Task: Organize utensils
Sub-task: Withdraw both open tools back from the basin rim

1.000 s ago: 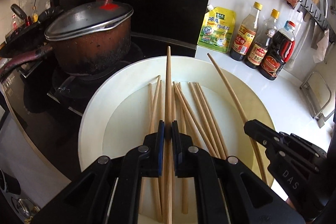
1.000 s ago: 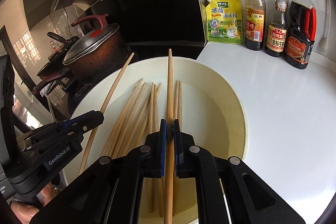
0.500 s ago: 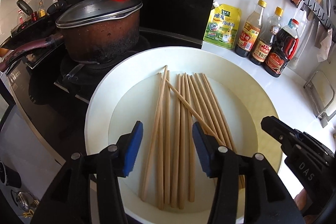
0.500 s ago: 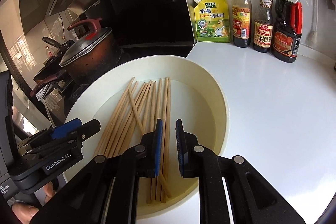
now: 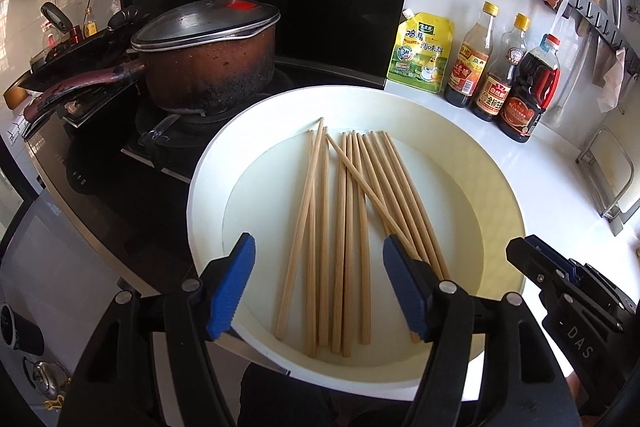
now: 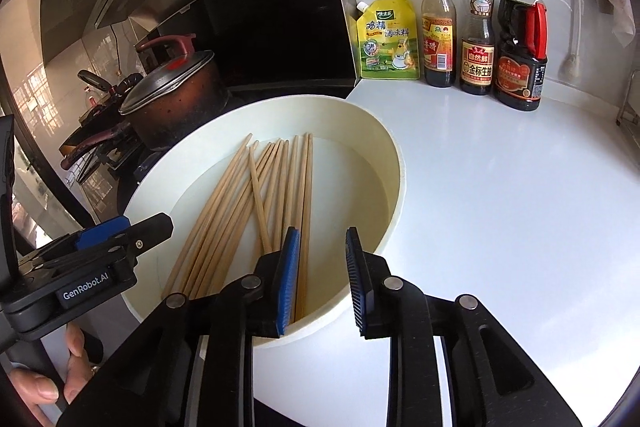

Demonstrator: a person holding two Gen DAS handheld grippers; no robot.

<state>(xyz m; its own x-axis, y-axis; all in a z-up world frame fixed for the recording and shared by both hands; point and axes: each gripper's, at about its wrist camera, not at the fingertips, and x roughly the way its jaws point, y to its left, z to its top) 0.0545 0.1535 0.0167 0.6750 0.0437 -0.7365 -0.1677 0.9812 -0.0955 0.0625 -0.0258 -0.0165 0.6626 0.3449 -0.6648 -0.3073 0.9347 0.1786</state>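
While the wooden chopsticks (image 5: 344,227) lie flat on the floor of the round cream basin (image 5: 208,187), we see nearly all of them with their long axes running from 6 toward 12 o'clock in the left wrist view, narrow tips at the far side. One stick crosses the bundle on a slant, from about 11 down to 4 o'clock. We count roughly eleven sticks, though the overlaps near 4 o'clock leave the exact number uncertain. In the right wrist view the same chopsticks (image 6: 256,211) fan from 7 toward 12 o'clock inside the basin (image 6: 396,163).

Our left gripper (image 5: 318,287) hangs over the near rim of the basin with its blue-padded fingers (image 5: 232,283) spread wide and nothing between them. Our right gripper (image 6: 322,281) sits over the basin's near right edge, fingers parted and empty; its left pad is just beside the rightmost sticks, and we cannot tell whether it touches them. A bare hand (image 6: 48,375) grips the left tool's handle at 8 o'clock.

Beyond the basin, at 10 o'clock, one scorched lidded pot (image 5: 208,59) stands on the stove. At 1 o'clock, on the white counter (image 6: 520,207), one yellow seasoning pouch (image 5: 422,55) and three sauce bottles (image 5: 496,67) stand in a row against the wall.
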